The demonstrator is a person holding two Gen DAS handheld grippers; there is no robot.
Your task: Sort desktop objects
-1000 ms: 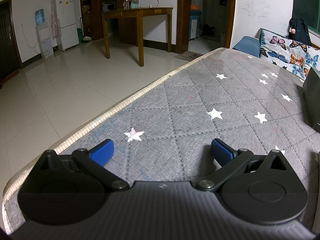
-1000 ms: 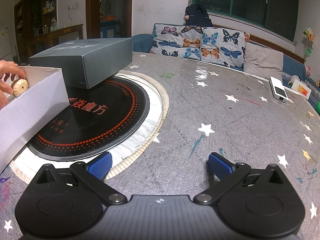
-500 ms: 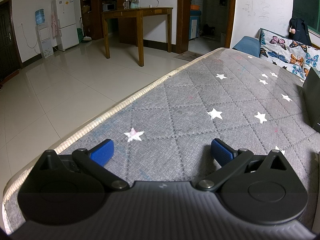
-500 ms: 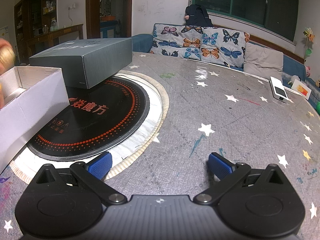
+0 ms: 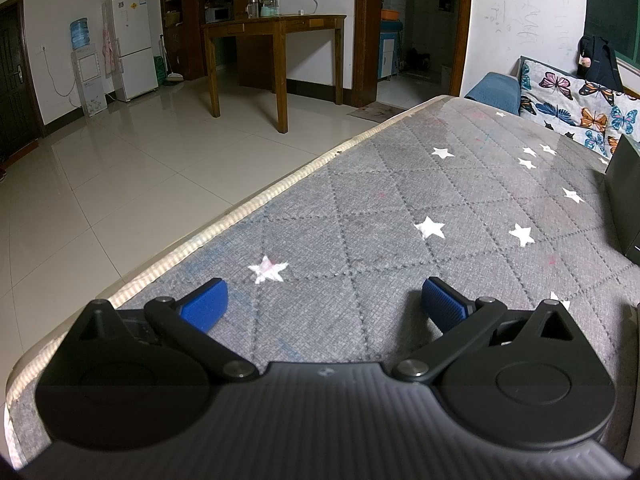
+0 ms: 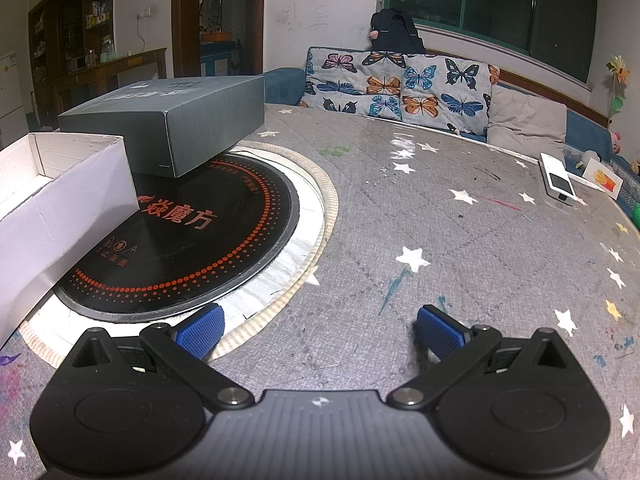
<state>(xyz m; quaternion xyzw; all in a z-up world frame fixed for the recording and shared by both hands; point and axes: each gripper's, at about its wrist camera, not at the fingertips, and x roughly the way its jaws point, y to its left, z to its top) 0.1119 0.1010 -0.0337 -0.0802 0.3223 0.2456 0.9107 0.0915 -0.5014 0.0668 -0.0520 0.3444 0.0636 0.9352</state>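
Note:
An open white cardboard box (image 6: 60,204) sits at the left of the right wrist view, on the edge of a round black cooktop (image 6: 188,236) with red dots. A closed dark grey box (image 6: 168,124) lies on the cooktop's far side; its corner shows in the left wrist view (image 5: 626,200). My right gripper (image 6: 320,330) is open and empty, low over the grey star-patterned table cover (image 6: 460,240) near the cooktop's rim. My left gripper (image 5: 322,304) is open and empty above the same cover (image 5: 400,208) near the table's left edge.
A white remote-like device (image 6: 558,178) and a small card (image 6: 604,178) lie at the table's far right. Butterfly cushions (image 6: 400,80) line a sofa behind. The table's left edge (image 5: 240,216) drops to a tiled floor with a wooden table (image 5: 276,44).
A hand holding a small round golden object over the white box at the left of the right wrist view has lifted away and left the frame. Both grippers are still.

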